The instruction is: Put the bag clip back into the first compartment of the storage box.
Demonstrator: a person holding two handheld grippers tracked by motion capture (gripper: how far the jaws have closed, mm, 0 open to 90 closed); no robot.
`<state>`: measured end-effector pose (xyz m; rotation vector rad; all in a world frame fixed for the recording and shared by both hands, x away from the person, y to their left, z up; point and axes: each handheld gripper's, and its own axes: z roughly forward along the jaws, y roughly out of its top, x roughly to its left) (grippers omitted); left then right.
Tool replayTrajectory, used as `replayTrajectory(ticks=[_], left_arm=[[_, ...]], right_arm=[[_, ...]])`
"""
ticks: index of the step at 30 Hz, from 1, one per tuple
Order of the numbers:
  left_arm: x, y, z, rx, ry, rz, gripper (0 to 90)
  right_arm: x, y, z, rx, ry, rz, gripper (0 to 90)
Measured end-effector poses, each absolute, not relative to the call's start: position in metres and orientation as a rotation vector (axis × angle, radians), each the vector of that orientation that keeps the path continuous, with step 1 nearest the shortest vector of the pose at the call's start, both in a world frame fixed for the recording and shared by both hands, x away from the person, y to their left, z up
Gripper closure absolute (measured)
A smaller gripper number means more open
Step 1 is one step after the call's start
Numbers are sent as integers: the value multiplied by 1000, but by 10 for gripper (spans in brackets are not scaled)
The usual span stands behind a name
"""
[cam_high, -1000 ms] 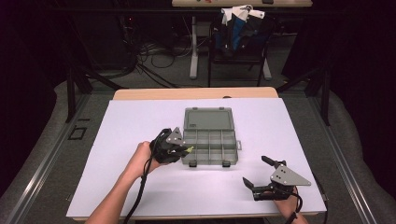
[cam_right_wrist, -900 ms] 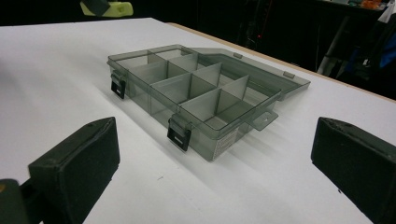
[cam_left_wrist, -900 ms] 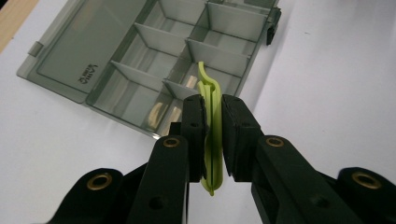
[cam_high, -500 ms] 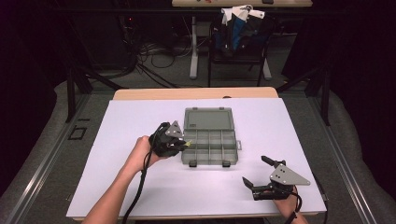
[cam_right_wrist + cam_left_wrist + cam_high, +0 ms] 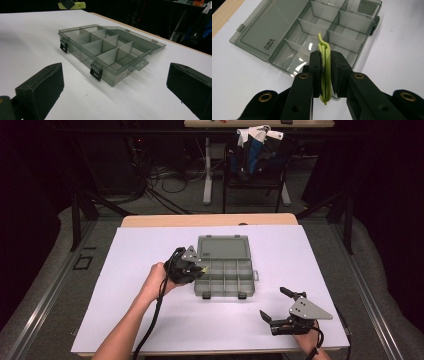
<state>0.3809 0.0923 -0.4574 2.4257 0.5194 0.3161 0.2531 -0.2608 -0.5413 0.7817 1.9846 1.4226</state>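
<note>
A smoky clear compartment box point(image 5: 226, 279) lies open at the middle of the white table, its lid point(image 5: 222, 247) folded back flat on the far side. My left gripper point(image 5: 200, 268) is at the box's left edge, shut on a thin yellow-green plastic clip point(image 5: 325, 63). The clip stands upright between the pads, and its tip pokes out over a near-left compartment point(image 5: 297, 53). My right gripper point(image 5: 272, 302) rests near the table's front right, jaws wide open with nothing between them. In the right gripper view it faces the box point(image 5: 100, 47) and its two black latches.
The box's compartments that I can see hold nothing. The white table surface point(image 5: 130, 310) runs to a wooden strip point(image 5: 210, 220) at the far edge. Beyond that strip are a chair, cables and stand legs on a dark floor.
My left gripper, with the clip in it, has edged slightly farther along the box's left side. The right gripper has stayed where it was.
</note>
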Motion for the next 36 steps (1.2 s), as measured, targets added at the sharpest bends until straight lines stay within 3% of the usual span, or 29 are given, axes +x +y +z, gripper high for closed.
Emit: replayTrajectory(ticks=[36], left_arm=[[419,76,-474,2363,759,332,801]], right_arm=[[253,-261,-541,778,1982,1427,8]])
